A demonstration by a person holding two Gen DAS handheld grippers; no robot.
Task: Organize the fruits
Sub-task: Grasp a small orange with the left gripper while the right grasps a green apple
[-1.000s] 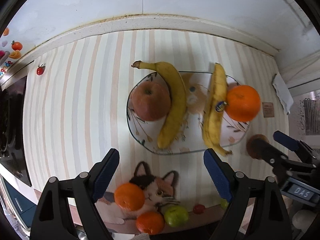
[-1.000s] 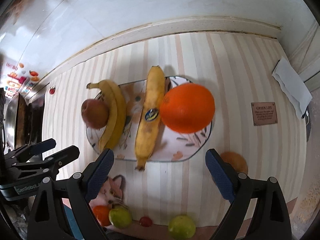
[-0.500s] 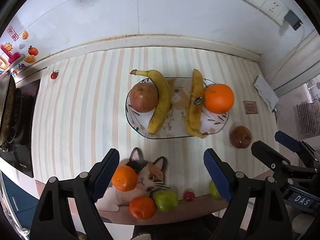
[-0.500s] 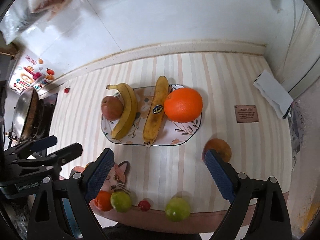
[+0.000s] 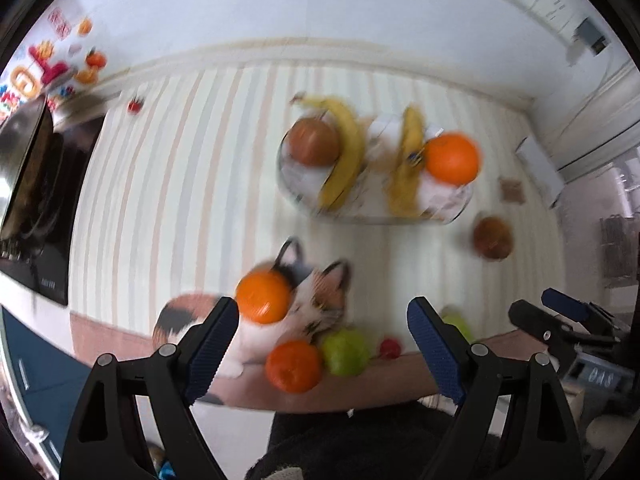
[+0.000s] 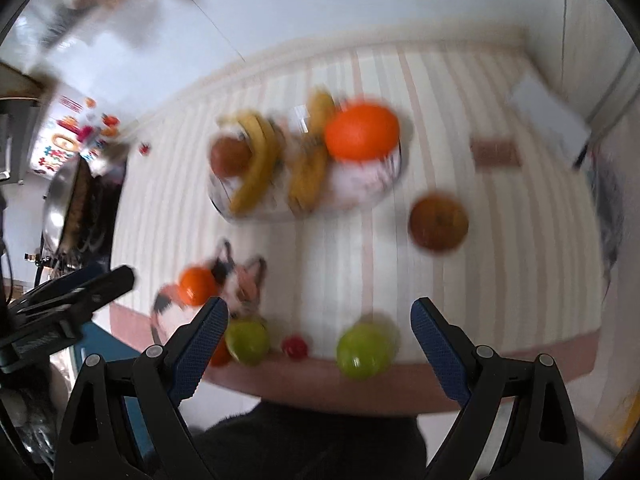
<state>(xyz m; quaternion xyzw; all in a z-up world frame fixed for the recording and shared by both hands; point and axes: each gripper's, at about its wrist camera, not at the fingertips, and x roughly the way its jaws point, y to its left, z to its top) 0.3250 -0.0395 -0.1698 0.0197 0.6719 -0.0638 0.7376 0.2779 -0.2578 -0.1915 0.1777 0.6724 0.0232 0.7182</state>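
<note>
An oval plate [image 5: 448,208] [image 6: 384,184] on the striped table holds a red apple [image 5: 314,142], two bananas [image 5: 344,160] and a large orange [image 5: 452,158] [image 6: 362,132]. A brown-red apple [image 5: 492,238] [image 6: 438,222] lies on the table right of the plate. Two oranges [image 5: 263,297] [image 5: 294,366], green apples [image 5: 346,352] [image 6: 364,350] and a small red fruit [image 5: 389,349] lie near the front edge by a cat-shaped mat [image 5: 320,300]. My left gripper [image 5: 322,332] and right gripper [image 6: 318,328] are open and empty, high above the front edge. Both views are blurred.
A dark stove [image 5: 36,200] is at the left. A white folded cloth [image 6: 548,112] and a small brown card [image 6: 496,154] lie at the right. A white wall with a power strip [image 5: 544,0] is behind. Dark fabric [image 6: 304,440] shows below the grippers.
Both grippers have pulled back and up from the plate towards the front edge. More of the table and the front fruits has come into view. Both stayed open.
</note>
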